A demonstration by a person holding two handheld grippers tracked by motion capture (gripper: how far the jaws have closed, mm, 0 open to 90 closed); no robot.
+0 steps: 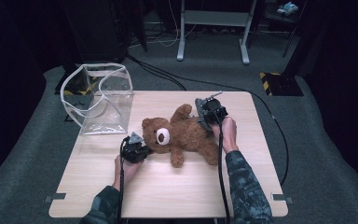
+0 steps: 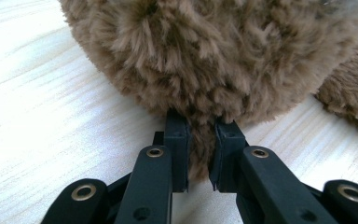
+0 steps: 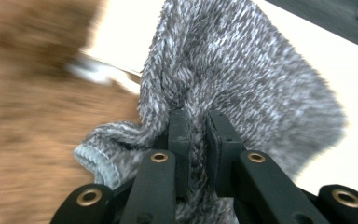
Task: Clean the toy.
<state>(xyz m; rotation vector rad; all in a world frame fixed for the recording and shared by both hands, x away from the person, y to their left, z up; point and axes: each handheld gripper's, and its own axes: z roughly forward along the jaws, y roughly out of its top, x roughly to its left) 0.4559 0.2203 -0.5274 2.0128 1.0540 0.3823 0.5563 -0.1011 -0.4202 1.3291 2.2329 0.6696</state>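
Note:
A brown teddy bear (image 1: 186, 135) lies on its back across the middle of the wooden table (image 1: 168, 196), head to the left. My left gripper (image 1: 142, 150) sits at the bear's head, shut on a tuft of brown fur (image 2: 200, 154) at the head's lower edge (image 2: 214, 51). My right gripper (image 1: 207, 120) is at the bear's far side by its raised arm. It is shut on a fold of grey fuzzy knitted cloth (image 3: 242, 79) with a hemmed edge, right gripper (image 3: 198, 126) pinching it beside the blurred brown bear (image 3: 28, 116).
A clear plastic bag (image 1: 100, 98) with a white rim stands open at the table's back left corner. Black cables (image 1: 168, 77) run over the carpet behind the table, and a metal stand (image 1: 214, 28) is farther back.

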